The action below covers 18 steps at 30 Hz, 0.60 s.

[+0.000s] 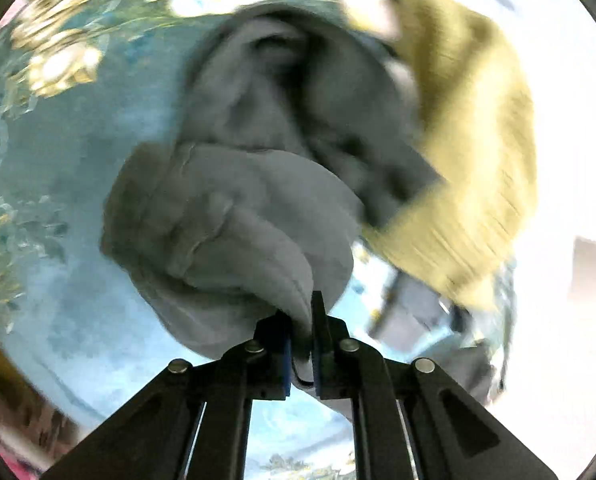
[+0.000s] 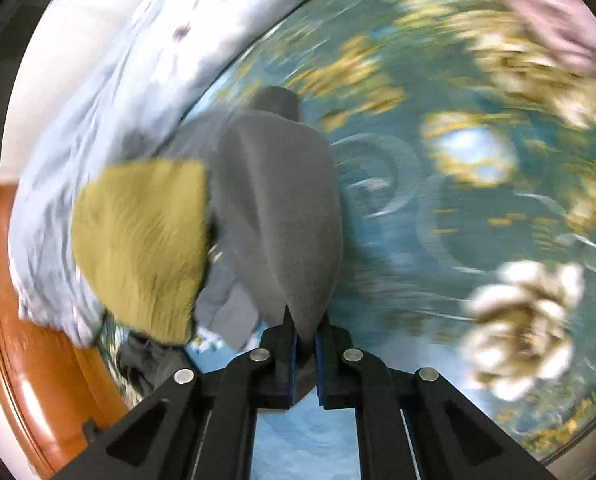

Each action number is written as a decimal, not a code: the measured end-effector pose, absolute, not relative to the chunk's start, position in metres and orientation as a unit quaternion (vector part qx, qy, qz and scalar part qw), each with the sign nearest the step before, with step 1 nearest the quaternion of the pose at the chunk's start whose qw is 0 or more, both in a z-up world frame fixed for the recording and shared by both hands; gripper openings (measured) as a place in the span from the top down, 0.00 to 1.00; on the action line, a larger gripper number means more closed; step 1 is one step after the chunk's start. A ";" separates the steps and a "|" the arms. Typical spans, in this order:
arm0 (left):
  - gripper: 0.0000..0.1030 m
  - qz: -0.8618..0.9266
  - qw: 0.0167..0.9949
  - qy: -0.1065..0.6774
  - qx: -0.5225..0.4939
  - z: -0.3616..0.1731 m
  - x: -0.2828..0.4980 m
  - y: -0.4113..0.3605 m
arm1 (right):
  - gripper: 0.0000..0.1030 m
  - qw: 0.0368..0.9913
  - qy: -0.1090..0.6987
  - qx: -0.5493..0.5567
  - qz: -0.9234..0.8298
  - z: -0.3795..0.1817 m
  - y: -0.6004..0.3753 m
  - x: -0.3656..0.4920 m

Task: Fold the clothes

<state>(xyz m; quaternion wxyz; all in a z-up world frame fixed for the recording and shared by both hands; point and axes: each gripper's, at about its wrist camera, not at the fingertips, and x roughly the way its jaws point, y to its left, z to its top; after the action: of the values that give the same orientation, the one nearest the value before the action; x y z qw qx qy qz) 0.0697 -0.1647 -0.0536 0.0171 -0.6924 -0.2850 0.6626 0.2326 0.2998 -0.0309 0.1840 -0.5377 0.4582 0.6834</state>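
A grey garment point(image 1: 233, 208) hangs bunched above a blue floral cloth point(image 1: 69, 168). My left gripper point(image 1: 301, 320) is shut on a fold of it. In the right wrist view the same grey garment point(image 2: 277, 208) stretches away from my right gripper point(image 2: 304, 336), which is shut on its edge. A person's arm in a mustard-yellow knit sleeve point(image 1: 470, 128) reaches beside the garment; the sleeve also shows in the right wrist view point(image 2: 141, 248). Both views are motion-blurred.
The blue floral cloth point(image 2: 458, 184) covers the surface. A pale blue garment point(image 2: 97, 128) lies at its left edge, and a pink one point(image 2: 554, 12) at the top right. A brown wooden rim point(image 2: 29, 360) shows at the lower left.
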 end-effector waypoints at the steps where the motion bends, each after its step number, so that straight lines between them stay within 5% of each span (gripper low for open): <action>1: 0.93 0.669 0.038 -0.285 -0.685 -0.046 0.077 -0.151 | 0.93 0.201 0.467 -0.521 0.686 -0.020 0.318 0.252; 8: 0.93 0.684 0.118 -0.237 -0.680 -0.008 0.139 -0.104 | 0.93 0.269 0.454 -0.515 0.676 0.002 0.358 0.339; 18: 0.93 0.668 -0.037 -0.180 -0.721 -0.076 0.217 -0.156 | 0.93 0.225 0.437 -0.635 0.596 -0.075 0.312 0.404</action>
<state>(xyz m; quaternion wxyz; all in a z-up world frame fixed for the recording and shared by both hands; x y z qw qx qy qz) 0.2168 -0.1559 -0.0760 -0.0375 -0.7207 -0.1799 0.6685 0.4037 0.3116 -0.0754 0.2246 -0.6350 0.4366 0.5965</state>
